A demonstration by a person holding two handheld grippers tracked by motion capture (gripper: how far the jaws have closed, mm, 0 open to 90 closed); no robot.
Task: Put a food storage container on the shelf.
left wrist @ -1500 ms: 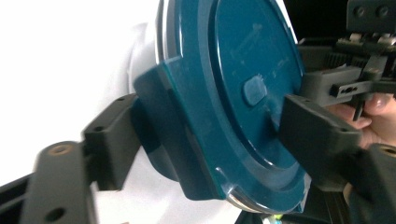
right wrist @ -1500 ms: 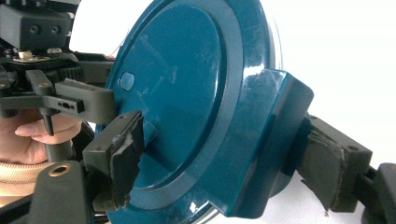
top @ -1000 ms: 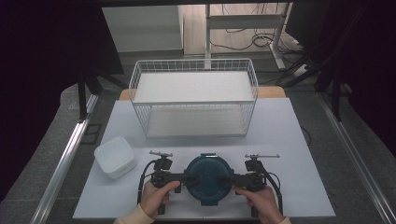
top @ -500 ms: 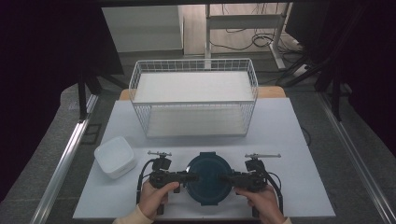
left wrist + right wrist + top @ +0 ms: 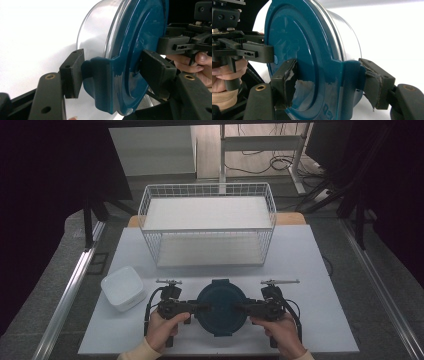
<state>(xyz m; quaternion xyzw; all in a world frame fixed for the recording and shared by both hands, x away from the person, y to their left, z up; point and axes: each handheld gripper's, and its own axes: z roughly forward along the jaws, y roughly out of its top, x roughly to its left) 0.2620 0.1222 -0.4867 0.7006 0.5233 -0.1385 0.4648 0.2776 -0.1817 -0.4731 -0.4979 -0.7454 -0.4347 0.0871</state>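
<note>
A round clear container with a dark teal lid [image 5: 221, 306] is at the table's front middle, held between my two grippers. My left gripper [image 5: 197, 307] comes in from its left side. In the left gripper view its jaws [image 5: 113, 72] are shut on the lid's side clasp [image 5: 100, 82], one pad under the clasp and one on the lid top. My right gripper [image 5: 245, 309] comes in from the right side. In the right gripper view it [image 5: 329, 77] is shut on the opposite clasp [image 5: 349, 82]. Its pads [image 5: 374, 82] look torn.
A white wire basket [image 5: 207, 222] stands across the back middle of the white table [image 5: 325, 270]. A small white square tub [image 5: 123, 287] sits at the front left, beside my left hand. Dark floor and cables lie beyond the table edges.
</note>
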